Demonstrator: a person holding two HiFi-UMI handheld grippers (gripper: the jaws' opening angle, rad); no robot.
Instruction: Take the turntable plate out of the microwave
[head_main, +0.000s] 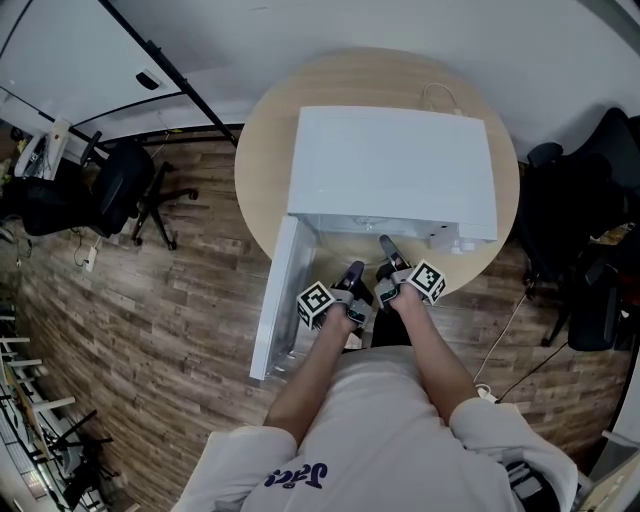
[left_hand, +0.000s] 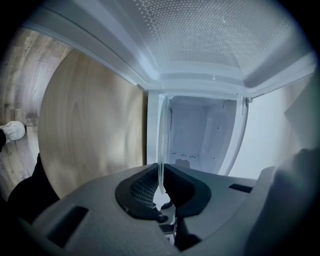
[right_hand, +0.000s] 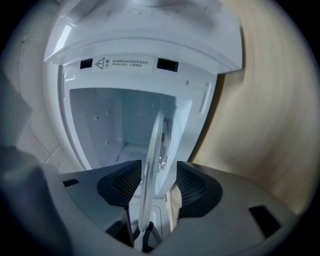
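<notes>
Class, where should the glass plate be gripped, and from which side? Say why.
Grip the plate by its rim, edge-on from the microwave's open front: it is a thin disc, so only the edge fits between fingers, as the left gripper pinches it.

A white strip label on the top front of the white microwave shows a warning triangle and tiny print, too small to read. Dark blue curly letters on the person's white shirt can't be read. Black-and-white square patterns mark the left cube and right cube.
</notes>
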